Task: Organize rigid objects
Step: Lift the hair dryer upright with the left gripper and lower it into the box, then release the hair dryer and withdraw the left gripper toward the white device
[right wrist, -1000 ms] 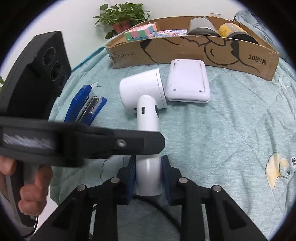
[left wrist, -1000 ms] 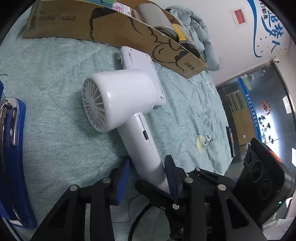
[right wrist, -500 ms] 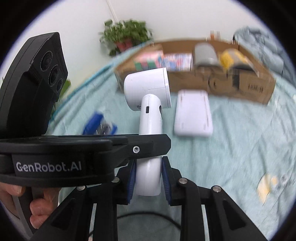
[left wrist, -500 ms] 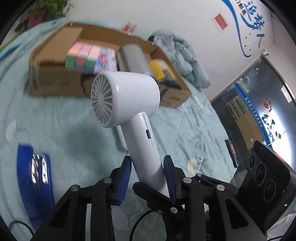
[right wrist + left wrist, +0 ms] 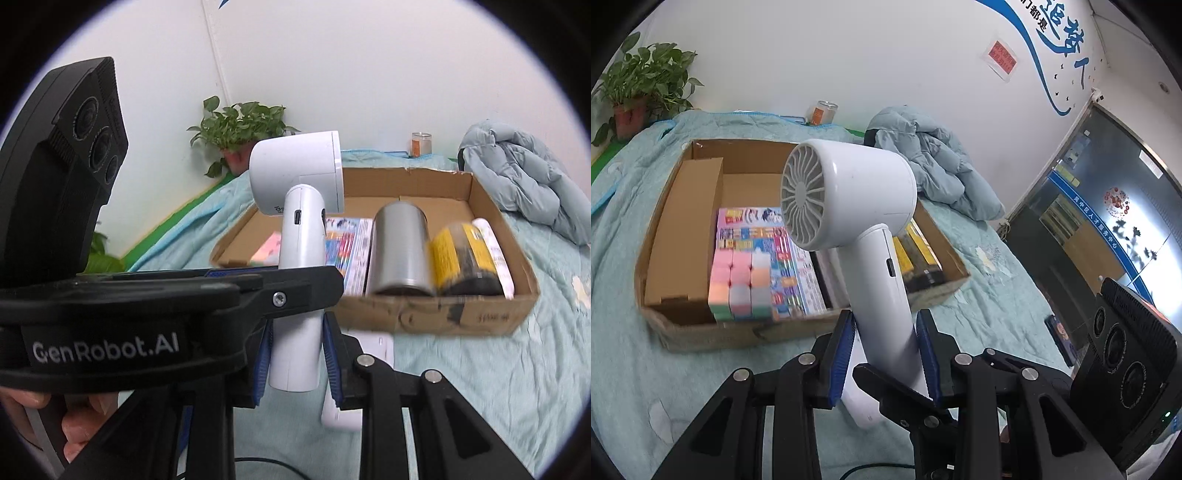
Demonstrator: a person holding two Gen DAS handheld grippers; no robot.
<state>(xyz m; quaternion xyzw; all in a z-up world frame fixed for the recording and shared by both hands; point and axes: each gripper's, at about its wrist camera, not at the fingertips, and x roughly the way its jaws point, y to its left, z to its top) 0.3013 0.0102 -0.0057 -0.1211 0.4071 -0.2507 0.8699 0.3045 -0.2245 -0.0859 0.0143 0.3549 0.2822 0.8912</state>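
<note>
Both tools pinch the dryer's handle, left tool [image 5: 884, 363] and right tool [image 5: 297, 365] alike; dryer [image 5: 849, 195] stands upright, lifted, just short of the box [image 5: 738, 334] ahead, neither hand nearer.

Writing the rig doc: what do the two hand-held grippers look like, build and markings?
Both match. Left hand-held gripper: black angular finger arms with silver screw heads, blue ribbed pads. Right hand-held gripper: same black arms, same blue pads. Each body carries a black module with three round lenses. The left one's side reads "GenRobot.AI" in white. A thin black cable runs below. No sleeve shows.
</note>
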